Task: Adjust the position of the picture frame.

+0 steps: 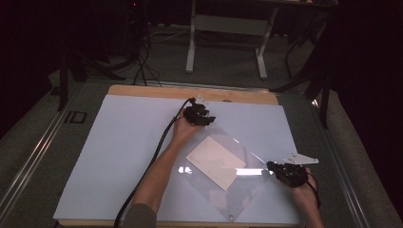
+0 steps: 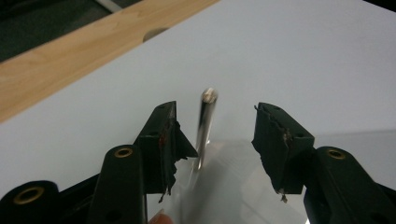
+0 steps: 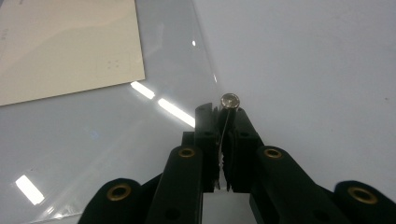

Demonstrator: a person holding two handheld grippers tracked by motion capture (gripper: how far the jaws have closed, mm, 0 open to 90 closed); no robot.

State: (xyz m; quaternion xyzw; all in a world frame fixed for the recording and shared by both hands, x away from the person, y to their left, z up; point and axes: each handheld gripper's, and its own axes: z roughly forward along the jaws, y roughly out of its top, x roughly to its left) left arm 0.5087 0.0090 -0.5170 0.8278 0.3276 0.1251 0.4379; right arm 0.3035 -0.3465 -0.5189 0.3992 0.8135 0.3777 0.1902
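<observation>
Work in hand: a clear plastic sheet (image 1: 223, 183) lies flat on the white counter (image 1: 119, 156), set diamond-wise, with a cream card (image 1: 216, 161) on or under it; I cannot tell which.
Right hand-held gripper (image 1: 272, 166): clamped tight on the sheet's right corner, just behind a small metal stud (image 3: 230, 99).
Left hand-held gripper (image 1: 207, 119): jaws apart at the far corner, gripping nothing.
Key relation: in the left gripper view the far corner's edge, with a shiny stud (image 2: 206, 126), stands tilted between the parted jaws, nearer its left-hand jaw, not pressed by either pad.
Sheet's axis: one diagonal runs from the far corner toward the person, the other across to the right corner.
Nearer hand: the left, already astride its corner.
Next move, as I judge: close squarely on that edge.
</observation>
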